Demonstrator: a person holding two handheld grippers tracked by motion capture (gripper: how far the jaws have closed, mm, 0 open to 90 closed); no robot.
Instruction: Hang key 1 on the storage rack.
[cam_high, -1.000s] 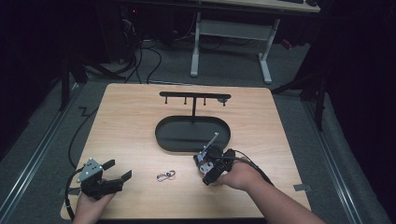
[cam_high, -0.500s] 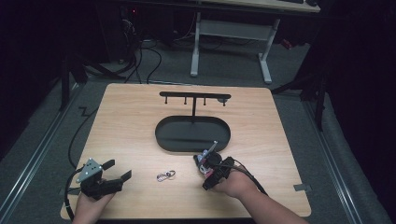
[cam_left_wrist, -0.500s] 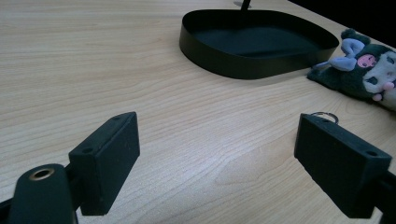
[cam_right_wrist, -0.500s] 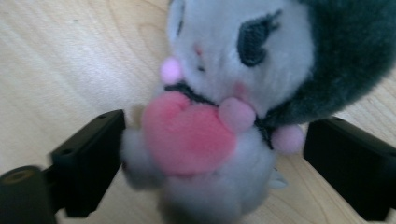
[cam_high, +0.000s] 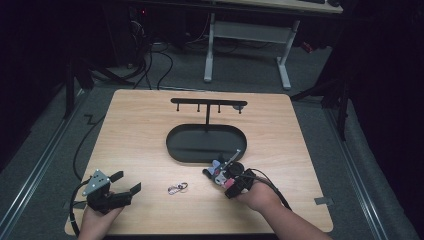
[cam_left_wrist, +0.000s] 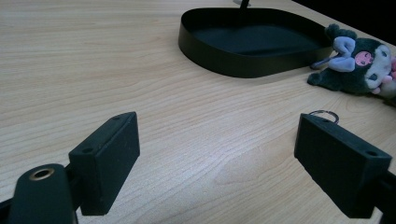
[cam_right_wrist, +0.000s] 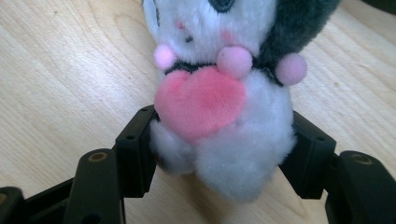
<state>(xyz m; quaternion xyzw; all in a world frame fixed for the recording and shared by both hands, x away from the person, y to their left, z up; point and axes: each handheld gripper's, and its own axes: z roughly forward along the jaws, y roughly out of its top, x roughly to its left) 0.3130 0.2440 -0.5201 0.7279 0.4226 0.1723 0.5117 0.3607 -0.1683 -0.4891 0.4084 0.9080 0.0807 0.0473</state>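
my right gripper (cam_right_wrist: 219, 154) on the plush toy (cam_right_wrist: 224, 107)
its jaws have just been closing and now press the toy's lower body, on the table (cam_high: 310, 150) beside the black tray (cam_high: 206, 143); my left gripper (cam_high: 117, 187) rests wide open.

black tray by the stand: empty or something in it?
Empty. The black tray shows a bare dark floor in the high view; the plush toy lies on the table just outside its rim, in the right gripper.

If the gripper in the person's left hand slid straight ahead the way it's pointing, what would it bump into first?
Probably the small key ring lying on the table just past the left gripper, whose jaws stand open. Beyond it lies the plush toy, though depth is hard to judge.
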